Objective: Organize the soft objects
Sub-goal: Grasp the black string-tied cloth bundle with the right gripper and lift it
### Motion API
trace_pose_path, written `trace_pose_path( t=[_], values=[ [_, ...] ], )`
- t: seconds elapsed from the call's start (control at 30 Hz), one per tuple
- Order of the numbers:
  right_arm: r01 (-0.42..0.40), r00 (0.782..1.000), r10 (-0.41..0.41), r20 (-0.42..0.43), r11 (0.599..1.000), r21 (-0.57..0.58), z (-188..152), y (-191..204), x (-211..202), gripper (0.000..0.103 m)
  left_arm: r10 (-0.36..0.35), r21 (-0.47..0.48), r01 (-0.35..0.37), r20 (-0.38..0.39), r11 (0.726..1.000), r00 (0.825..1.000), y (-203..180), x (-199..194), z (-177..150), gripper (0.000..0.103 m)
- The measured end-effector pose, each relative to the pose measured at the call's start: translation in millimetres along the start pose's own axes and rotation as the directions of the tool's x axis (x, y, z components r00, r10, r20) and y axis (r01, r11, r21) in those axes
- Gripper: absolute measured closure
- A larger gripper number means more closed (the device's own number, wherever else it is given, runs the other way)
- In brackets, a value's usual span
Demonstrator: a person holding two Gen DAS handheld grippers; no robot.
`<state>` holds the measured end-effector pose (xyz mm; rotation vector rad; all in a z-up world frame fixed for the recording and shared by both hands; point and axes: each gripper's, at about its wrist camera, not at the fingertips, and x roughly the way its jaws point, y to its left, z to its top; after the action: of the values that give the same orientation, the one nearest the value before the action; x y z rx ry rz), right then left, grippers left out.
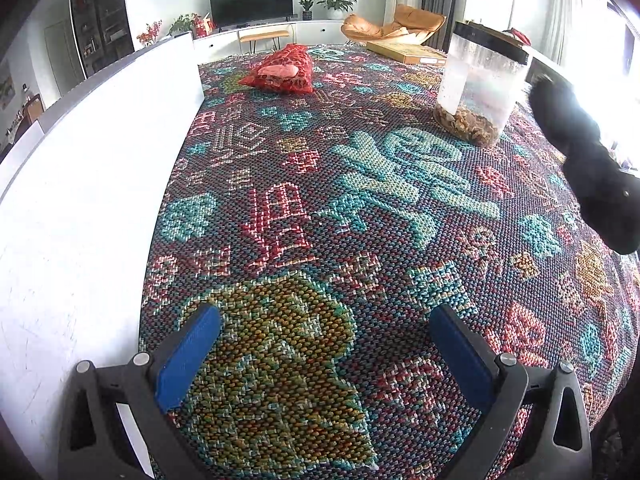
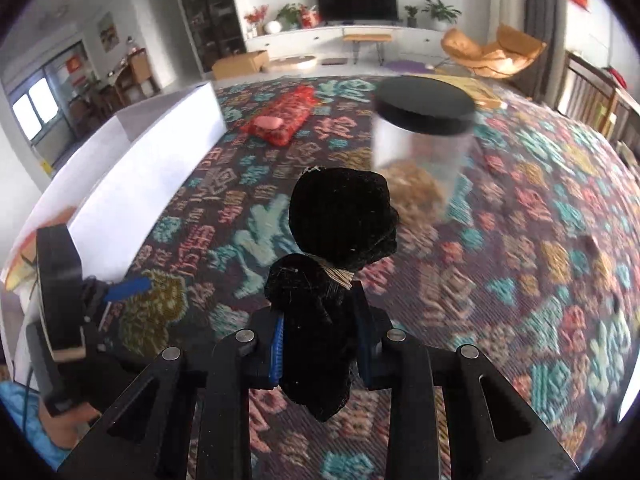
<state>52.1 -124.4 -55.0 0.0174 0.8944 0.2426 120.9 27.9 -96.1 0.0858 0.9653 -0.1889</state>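
My right gripper (image 2: 320, 340) is shut on a black plush toy (image 2: 340, 220) with a straw-coloured tie at its neck, held above the patterned cloth. The same toy (image 1: 588, 160) shows at the right edge of the left wrist view. My left gripper (image 1: 324, 348) is open and empty, low over the cloth beside the white box (image 1: 92, 200); it also shows at the left of the right wrist view (image 2: 100, 300). A red mesh bag (image 1: 282, 70) with a pink soft object on it lies far back near the box's end.
A clear plastic jar (image 1: 480, 80) with a black lid and brown bits at its bottom stands at the back right on the woven cloth (image 1: 320, 200). A flat cardboard box (image 1: 404, 52) lies at the far edge. The white box (image 2: 160, 160) runs along the left side.
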Motion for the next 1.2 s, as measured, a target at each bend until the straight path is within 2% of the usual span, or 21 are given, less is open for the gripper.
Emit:
trace_pose_path(
  t=[0.13, 0.23, 0.3, 0.33, 0.4, 0.43, 0.47, 0.53, 0.6, 0.67, 1.2],
  values=[
    [0.149, 0.988, -0.152, 0.014, 0.983, 0.108, 0, -57, 9, 0.074, 0.002, 0.000, -0.002, 0.000, 1.000, 1.000, -1, -2, 0, 0.000],
    [0.254, 0.964, -0.262, 0.039, 0.956, 0.147, 16, -94, 25, 0.073, 0.003, 0.001, -0.003, 0.000, 1.000, 1.000, 0, -1, 0, 0.000],
    [0.286, 0.954, -0.296, 0.041, 0.945, 0.159, 23, -111, 42, 0.071, 0.003, 0.001, -0.003, 0.000, 1.000, 1.000, 0, -1, 0, 0.000],
    [0.289, 0.954, -0.298, 0.035, 0.943, 0.166, 22, -119, 49, 0.070, 0.003, 0.001, -0.003, 0.000, 1.000, 1.000, 0, -1, 0, 0.000],
    [0.273, 0.961, -0.275, -0.014, 0.943, 0.190, 19, -127, 67, 0.056, 0.002, 0.001, -0.002, -0.001, 1.000, 1.000, 0, 0, 0, 0.000],
    [0.269, 0.961, -0.276, 0.014, 0.943, 0.196, 17, -125, 66, 0.047, 0.003, 0.001, -0.003, -0.001, 1.000, 1.000, 0, 0, 1, 0.000],
    [0.286, 0.956, -0.293, 0.005, 0.939, 0.192, 14, -127, 60, 0.030, 0.003, 0.001, -0.003, -0.001, 1.000, 1.000, 0, 0, 0, 0.000],
    [0.316, 0.948, -0.319, -0.016, 0.932, 0.179, 13, -123, 61, 0.027, 0.004, 0.001, -0.004, -0.001, 1.000, 1.000, 0, 0, 1, 0.000],
    [0.315, 0.948, -0.317, -0.020, 0.929, 0.194, 12, -130, 61, 0.022, 0.004, 0.001, -0.004, -0.001, 1.000, 1.000, -1, 0, 0, 0.000],
    [0.293, 0.955, -0.296, -0.018, 0.930, 0.222, 10, -136, 57, 0.021, 0.004, 0.001, -0.004, -0.001, 1.000, 1.000, -1, 0, 0, 0.000],
    [0.295, 0.954, -0.298, -0.020, 0.930, 0.219, 10, -140, 65, 0.020, 0.006, 0.002, -0.006, -0.003, 1.000, 1.000, -1, 0, 1, 0.000]
  ],
)
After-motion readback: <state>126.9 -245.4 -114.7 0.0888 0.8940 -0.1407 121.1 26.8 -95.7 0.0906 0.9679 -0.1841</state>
